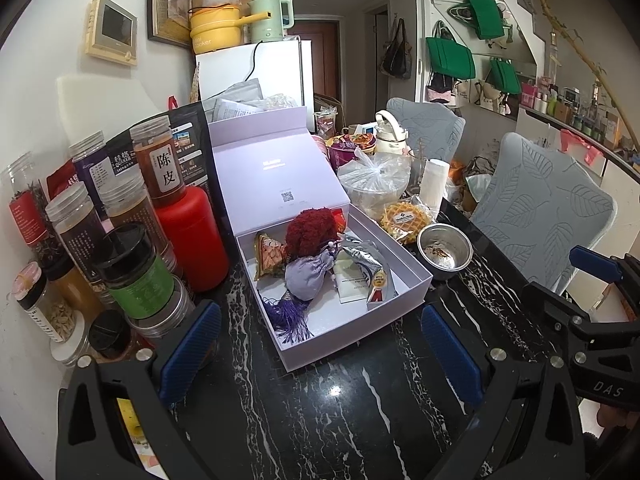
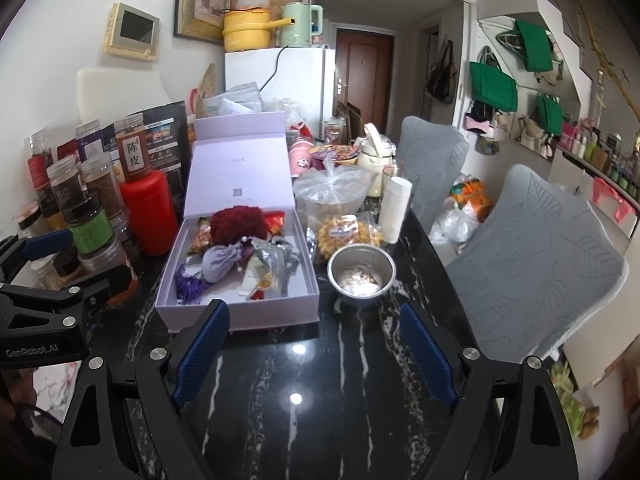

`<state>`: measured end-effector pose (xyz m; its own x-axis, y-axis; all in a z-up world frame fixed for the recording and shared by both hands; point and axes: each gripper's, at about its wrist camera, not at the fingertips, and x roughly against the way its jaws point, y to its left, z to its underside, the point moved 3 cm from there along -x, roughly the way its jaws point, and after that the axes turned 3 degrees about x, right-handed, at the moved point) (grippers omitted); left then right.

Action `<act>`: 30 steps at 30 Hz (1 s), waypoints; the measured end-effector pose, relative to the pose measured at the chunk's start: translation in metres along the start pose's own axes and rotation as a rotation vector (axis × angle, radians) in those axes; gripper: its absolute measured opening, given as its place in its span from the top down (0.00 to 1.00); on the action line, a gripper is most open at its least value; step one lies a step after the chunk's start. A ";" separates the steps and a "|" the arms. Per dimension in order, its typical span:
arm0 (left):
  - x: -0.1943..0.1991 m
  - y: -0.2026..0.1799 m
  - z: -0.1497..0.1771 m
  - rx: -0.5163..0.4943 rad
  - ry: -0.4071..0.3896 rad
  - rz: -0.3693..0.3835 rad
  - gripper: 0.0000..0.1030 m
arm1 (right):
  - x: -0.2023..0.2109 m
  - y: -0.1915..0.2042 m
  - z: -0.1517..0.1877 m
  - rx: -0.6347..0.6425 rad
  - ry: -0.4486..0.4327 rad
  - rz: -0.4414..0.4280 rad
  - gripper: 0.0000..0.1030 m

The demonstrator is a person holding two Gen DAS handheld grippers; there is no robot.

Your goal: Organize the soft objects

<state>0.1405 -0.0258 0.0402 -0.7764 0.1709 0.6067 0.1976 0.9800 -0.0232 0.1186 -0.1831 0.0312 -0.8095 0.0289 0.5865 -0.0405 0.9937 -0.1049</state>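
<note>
- The left hand-held gripper [image 1: 318, 354] is hovering over the black marble tabletop [image 1: 340, 400] with its blue pads spread wide and nothing sitting between them.
- The right hand-held gripper [image 2: 316, 350] is likewise standing wide and empty, just in front of the pale box [image 2: 240, 316].
- The left wrist view is catching the right hand-held gripper from the side at its right edge; the right wrist view is catching the left one at its left edge, with lettering on its body that the other view is not showing.
- The soft things are lying inside the open box: a dark red fuzzy ball [image 1: 312, 230] at the back, and a lilac drawstring pouch [image 1: 306, 276] touching it in front.
- A purple tassel [image 1: 288, 320] is trailing toward the near corner.
- The left view is showing a scale-patterned cloth piece [image 1: 269, 254] beside the ball and a white card [image 1: 354, 286] more clearly; in the right view they are partly hidden.
- A crumpled silver packet [image 2: 276, 258] is lying at the box's right side.
- A steel bowl [image 2: 361, 276] is sitting just right of the box, with a wrapped waffle [image 2: 346, 234] behind it.
- Jars [image 1: 132, 264] and a red bottle [image 1: 192, 236] are crowding the box's left.
- The right view alone is showing bags on the floor [image 2: 460, 212] beside the grey chairs [image 2: 536, 256].
</note>
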 end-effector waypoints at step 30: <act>-0.006 -0.006 0.001 -0.012 0.025 0.021 0.01 | -0.014 -0.003 0.005 -0.019 0.040 0.005 0.15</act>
<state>0.1436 -0.0324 0.0359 -0.7566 0.1882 0.6262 0.2205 0.9750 -0.0267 0.1268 -0.1873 0.0190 -0.7858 0.0382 0.6173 -0.0247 0.9954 -0.0931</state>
